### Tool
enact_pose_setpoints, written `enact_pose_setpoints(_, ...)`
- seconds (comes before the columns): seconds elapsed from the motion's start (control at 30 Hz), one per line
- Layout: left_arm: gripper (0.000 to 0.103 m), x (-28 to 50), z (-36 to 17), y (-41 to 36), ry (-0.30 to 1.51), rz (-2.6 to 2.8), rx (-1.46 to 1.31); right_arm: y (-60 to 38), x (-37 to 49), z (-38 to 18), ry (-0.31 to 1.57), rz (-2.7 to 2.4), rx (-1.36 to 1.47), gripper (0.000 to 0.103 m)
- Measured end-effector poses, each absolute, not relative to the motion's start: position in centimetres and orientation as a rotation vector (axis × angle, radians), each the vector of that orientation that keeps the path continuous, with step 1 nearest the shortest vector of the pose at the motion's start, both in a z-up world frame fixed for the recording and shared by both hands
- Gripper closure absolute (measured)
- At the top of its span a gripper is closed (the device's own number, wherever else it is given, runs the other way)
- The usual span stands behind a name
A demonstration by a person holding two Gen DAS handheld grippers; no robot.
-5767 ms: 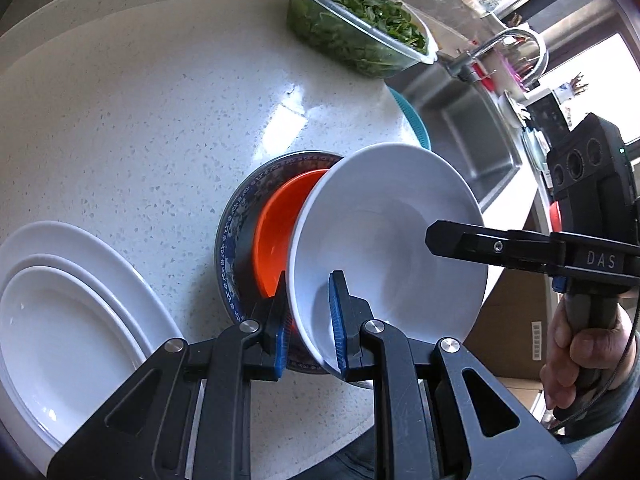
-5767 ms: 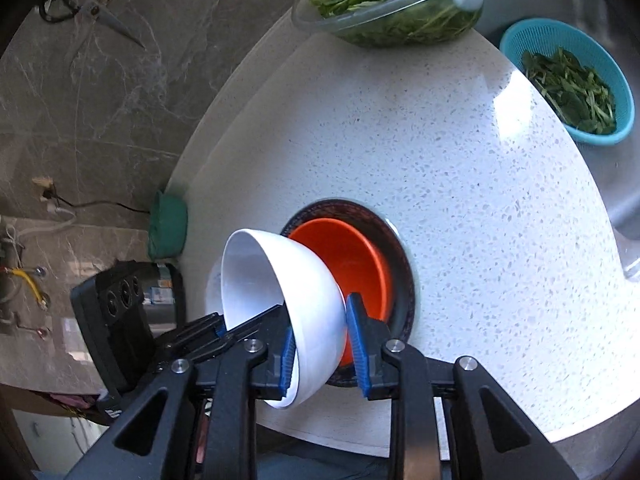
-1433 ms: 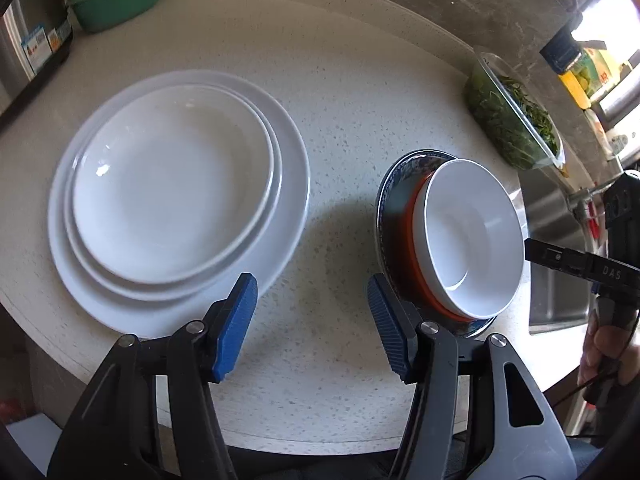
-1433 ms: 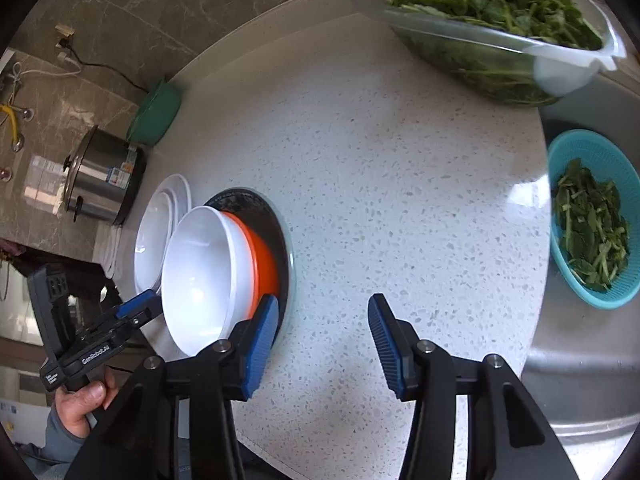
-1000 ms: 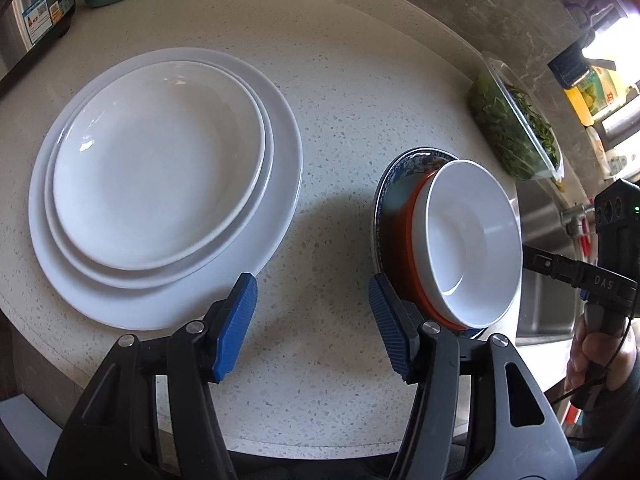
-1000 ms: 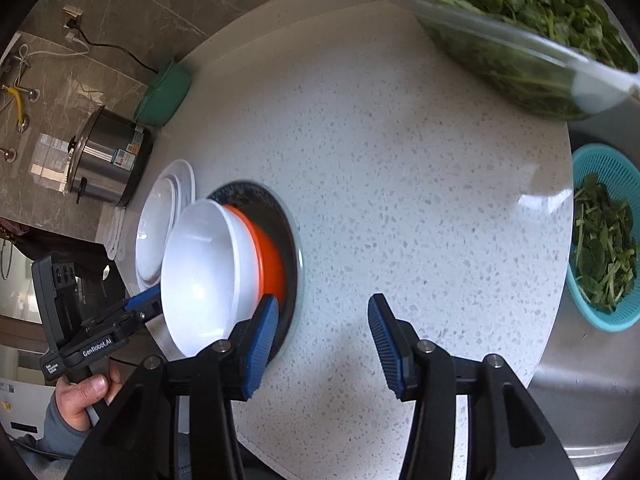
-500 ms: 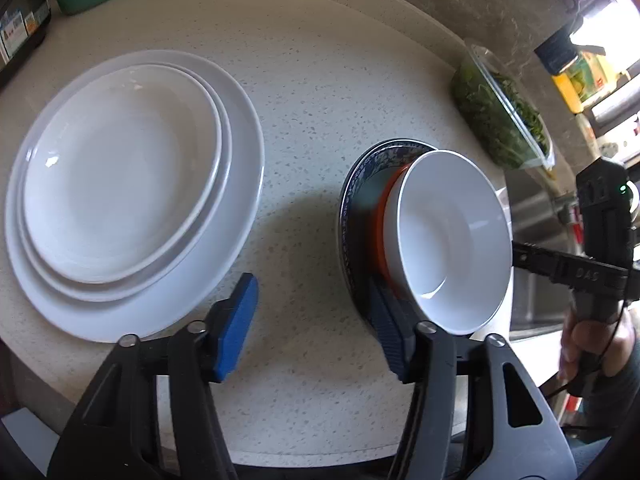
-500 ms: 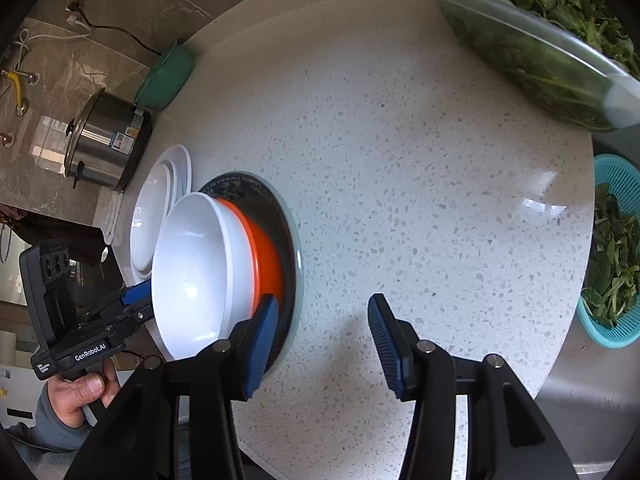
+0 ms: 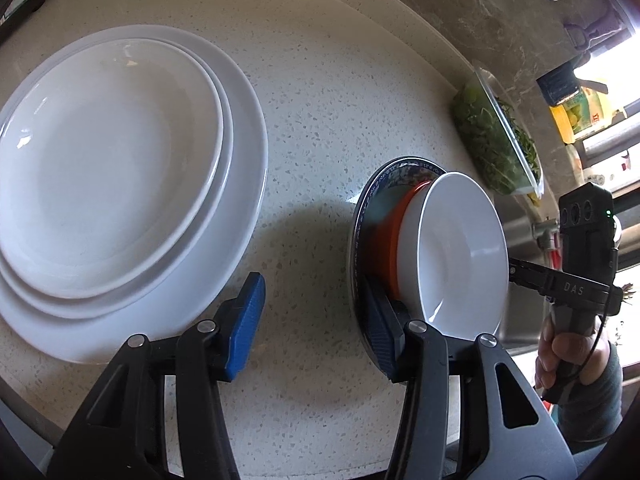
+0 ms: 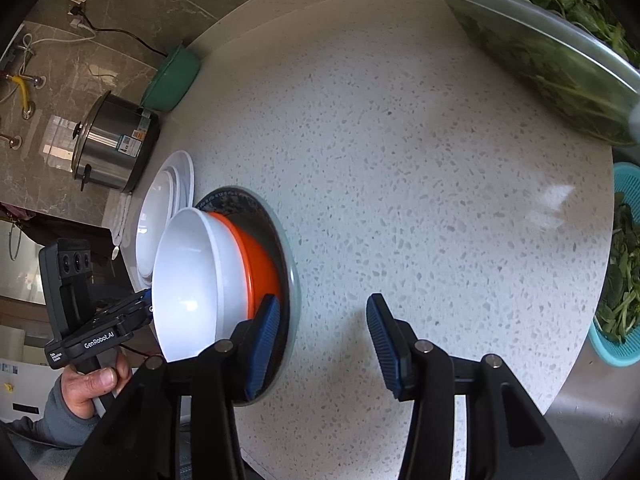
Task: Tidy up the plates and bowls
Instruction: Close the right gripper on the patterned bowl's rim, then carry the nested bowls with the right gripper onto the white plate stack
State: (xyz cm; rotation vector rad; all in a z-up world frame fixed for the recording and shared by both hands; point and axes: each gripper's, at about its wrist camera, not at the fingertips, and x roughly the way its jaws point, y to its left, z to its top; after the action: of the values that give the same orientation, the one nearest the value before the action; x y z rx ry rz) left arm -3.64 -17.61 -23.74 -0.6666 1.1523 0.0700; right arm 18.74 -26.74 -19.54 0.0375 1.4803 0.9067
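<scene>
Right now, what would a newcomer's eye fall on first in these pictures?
The white bowl nested in an orange bowl on a blue-patterned plate, near the counter's front edge. To its left lies a stack of white plates. The left tool and right tool each straddle the patterned plate's rim, gripping nothing.

White bowl (image 9: 460,248), orange bowl (image 9: 386,248), blue-patterned plate (image 9: 390,178)

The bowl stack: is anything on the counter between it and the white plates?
Nothing visible. Only bare counter lies between the bowl stack and the white plates.
</scene>
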Motion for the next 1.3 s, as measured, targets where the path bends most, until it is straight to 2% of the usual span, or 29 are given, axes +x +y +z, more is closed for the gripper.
enact_pose_setpoints(0.17, 0.057, -3.4, -24.0, -17.4, 1.139, 0.039, -0.665, -26.4, 19.2, -19.8, 1.488, 0.958, 0.036, 0.059)
enact_pose_setpoints(0.3, 0.073, -3.6, -23.9, -17.2, 1.129, -0.015, -0.68, -26.3, 19.6, -20.5, 1.519, 1.009, 0.081, 0.074)
enact_pose_setpoints(0.4, 0.078, -3.3, -23.7, -17.3, 1.137, -0.035, -0.674, -26.3, 19.8, -21.0, 1.556, 1.036, 0.145, 0.08)
enact_pose_setpoints(0.57, 0.084, -3.5, -23.9, -16.6, 1.132, -0.054, -0.736, -27.0, 20.2, -21.8, 1.626, 1.026, 0.234, 0.082)
enact_pose_setpoints(0.63, 0.094, -3.5, -23.9, -16.6, 1.131, -0.077, -0.756, -27.2, 20.2, -21.9, 1.638, 1.022, 0.255, 0.083)
enact_pose_setpoints(0.7, 0.098, -3.2, -23.6, -16.9, 1.139, -0.091, -0.738, -27.2, 20.2, -21.8, 1.645, 1.036, 0.281, 0.089)
enact_pose_setpoints(1.3, 0.101, -2.4, -23.8, -16.7, 1.15, -0.086, -0.814, -28.5, 20.7, -21.8, 1.676, 1.02, 0.338, 0.088)
